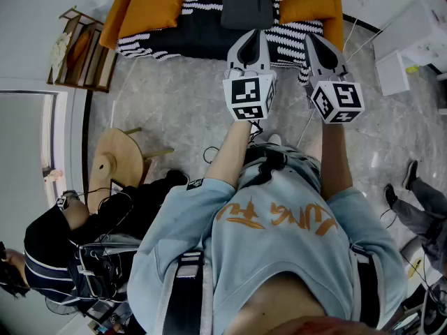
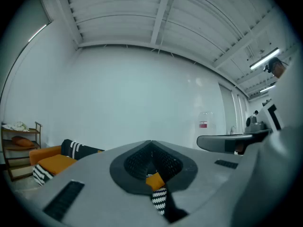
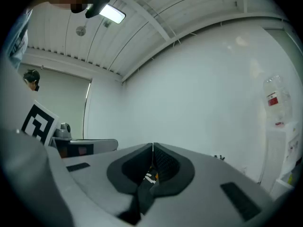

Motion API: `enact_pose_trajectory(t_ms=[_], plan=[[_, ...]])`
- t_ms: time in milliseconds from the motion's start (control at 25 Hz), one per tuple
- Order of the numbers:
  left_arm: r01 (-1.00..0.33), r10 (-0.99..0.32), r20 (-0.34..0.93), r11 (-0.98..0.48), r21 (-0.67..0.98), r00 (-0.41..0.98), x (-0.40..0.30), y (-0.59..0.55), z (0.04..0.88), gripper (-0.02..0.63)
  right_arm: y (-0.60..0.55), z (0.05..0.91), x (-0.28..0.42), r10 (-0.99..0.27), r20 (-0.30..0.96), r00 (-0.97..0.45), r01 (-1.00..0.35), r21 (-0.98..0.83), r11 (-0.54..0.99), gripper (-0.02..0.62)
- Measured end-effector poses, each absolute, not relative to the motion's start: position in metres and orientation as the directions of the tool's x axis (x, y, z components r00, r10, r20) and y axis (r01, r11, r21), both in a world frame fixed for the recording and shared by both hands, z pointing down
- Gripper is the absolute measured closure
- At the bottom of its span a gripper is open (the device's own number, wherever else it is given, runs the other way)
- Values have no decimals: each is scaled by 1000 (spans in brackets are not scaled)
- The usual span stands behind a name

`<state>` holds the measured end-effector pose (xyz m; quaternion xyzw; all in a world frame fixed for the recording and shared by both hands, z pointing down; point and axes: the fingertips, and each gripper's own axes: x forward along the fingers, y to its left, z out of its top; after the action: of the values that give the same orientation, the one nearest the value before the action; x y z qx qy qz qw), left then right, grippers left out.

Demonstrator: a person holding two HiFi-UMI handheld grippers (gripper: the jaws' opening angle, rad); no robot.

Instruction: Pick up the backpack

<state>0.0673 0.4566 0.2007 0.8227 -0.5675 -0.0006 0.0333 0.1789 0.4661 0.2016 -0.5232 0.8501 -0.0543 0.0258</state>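
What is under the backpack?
The backpack sits on a sofa with a striped blanket and orange cushions beside it. The spot right beneath it is covered.

Dark grey backpack (image 1: 246, 2), perhaps leaning back, on orange sofa (image 1: 336, 19)

Top centre of the head view: an orange sofa (image 1: 113, 23) with a dark seat. On it lie 1 dark backpack (image 1: 246, 2), 2 orange cushions (image 1: 154, 9) and a black-and-white striped throw (image 1: 290, 37). The grey marbled floor (image 1: 181, 96) carries the sofa, a wooden rack (image 1: 82, 51) at upper left and a round wooden stool (image 1: 115, 160) at left.
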Motion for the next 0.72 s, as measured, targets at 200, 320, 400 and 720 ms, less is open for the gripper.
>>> enact_pose_trajectory(t_ms=[200,320,400,720], plan=[[-935,-935,55,-347,72,351,67,455,217,584,466,213,172,-881,22,-473,-878,-94,469,568],[-937,-936,63,-341,74,346,64,453,220,584,462,215,171,-884,23,-467,-880,-112,462,568],[-940,-939,62,-334,75,339,61,451,220,584,460,216,170,-881,20,-473,-876,-124,467,568],[-885,-891,27,-445,137,452,75,447,207,584,449,206,177,-882,8,-470,-877,-112,466,568]])
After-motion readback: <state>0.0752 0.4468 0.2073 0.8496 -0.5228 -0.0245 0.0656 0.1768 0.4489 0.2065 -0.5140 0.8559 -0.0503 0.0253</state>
